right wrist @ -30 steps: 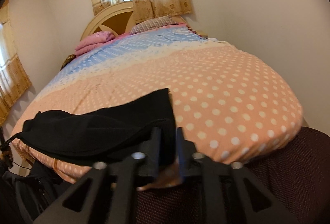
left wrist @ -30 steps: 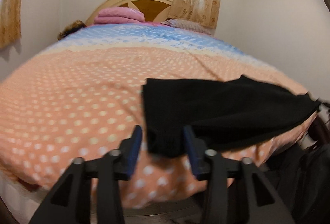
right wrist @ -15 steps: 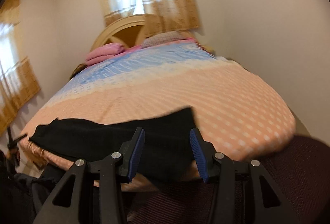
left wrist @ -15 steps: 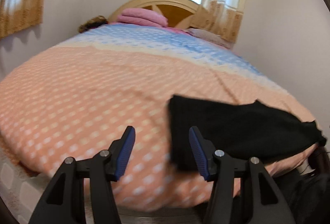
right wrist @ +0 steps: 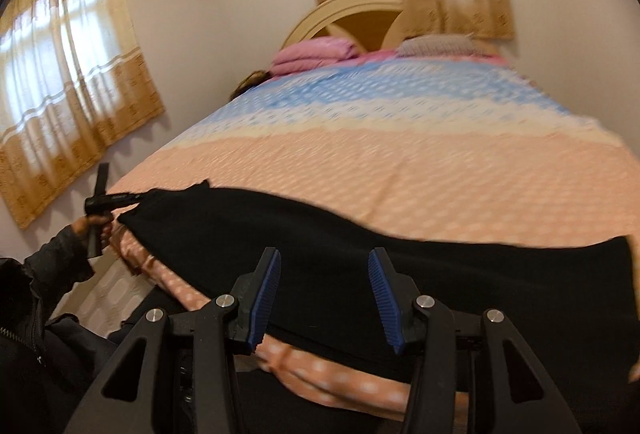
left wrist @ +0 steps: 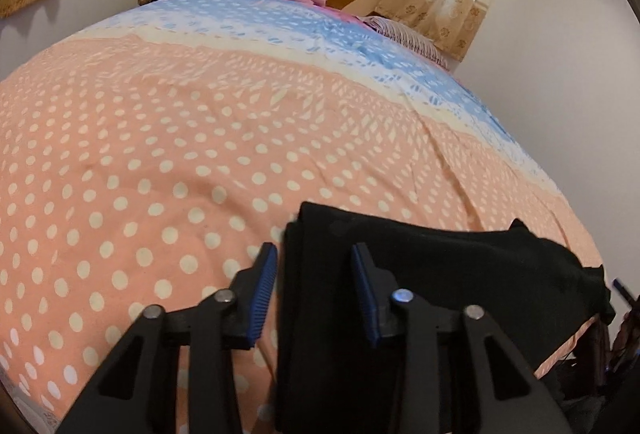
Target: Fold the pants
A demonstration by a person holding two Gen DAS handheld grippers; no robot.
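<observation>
Covering the bed [left wrist: 168, 138], a polka-dot sheet [right wrist: 460, 178] under black pants [left wrist: 460, 266].

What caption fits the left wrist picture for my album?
Left tongs, closing, straddle one end of the black pants on a polka-dot bed.

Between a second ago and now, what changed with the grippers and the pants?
The right gripper let go of the black pants and now stands open over them. The left gripper swung off, then back astride the pants' end, jaws just closing, not yet gripping. The pants stayed flat along the bed's edge.
</observation>
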